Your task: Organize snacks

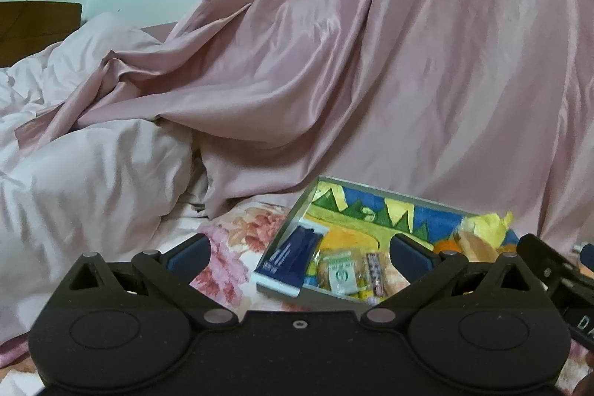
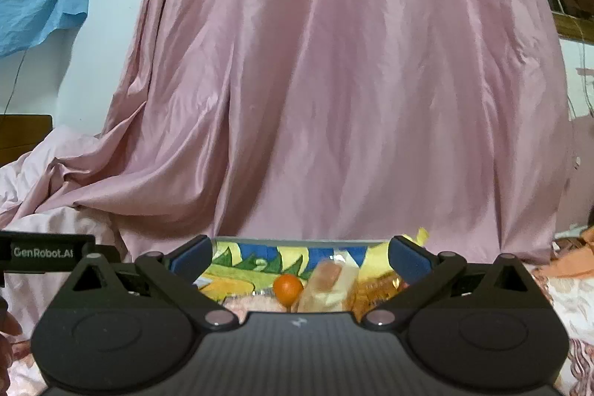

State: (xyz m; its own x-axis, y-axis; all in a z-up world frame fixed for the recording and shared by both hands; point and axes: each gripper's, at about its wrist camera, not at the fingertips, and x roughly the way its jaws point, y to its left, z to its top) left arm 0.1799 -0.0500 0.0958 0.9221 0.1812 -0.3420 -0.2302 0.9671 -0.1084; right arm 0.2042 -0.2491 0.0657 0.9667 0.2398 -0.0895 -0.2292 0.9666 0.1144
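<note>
A colourful tray [image 1: 371, 190] with a metal rim lies on the floral bedsheet and holds several snacks: a dark blue packet [image 1: 289, 257], a green-and-white wrapped snack [image 1: 339, 275], a small orange fruit [image 2: 287, 288] and a clear-wrapped sausage bun [image 2: 328, 279]. My left gripper [image 1: 300, 255] is open and empty, just in front of the tray's left end. My right gripper [image 2: 300, 257] is open and empty, above the tray's near side. The tray also shows in the right wrist view [image 2: 260, 262].
A large pink satin curtain [image 1: 371, 62] hangs right behind the tray. A crumpled pale pink duvet [image 1: 74, 173] lies to the left. The right gripper's body [image 1: 557, 270] shows at the right edge. An orange cloth [image 2: 571, 258] lies at the right.
</note>
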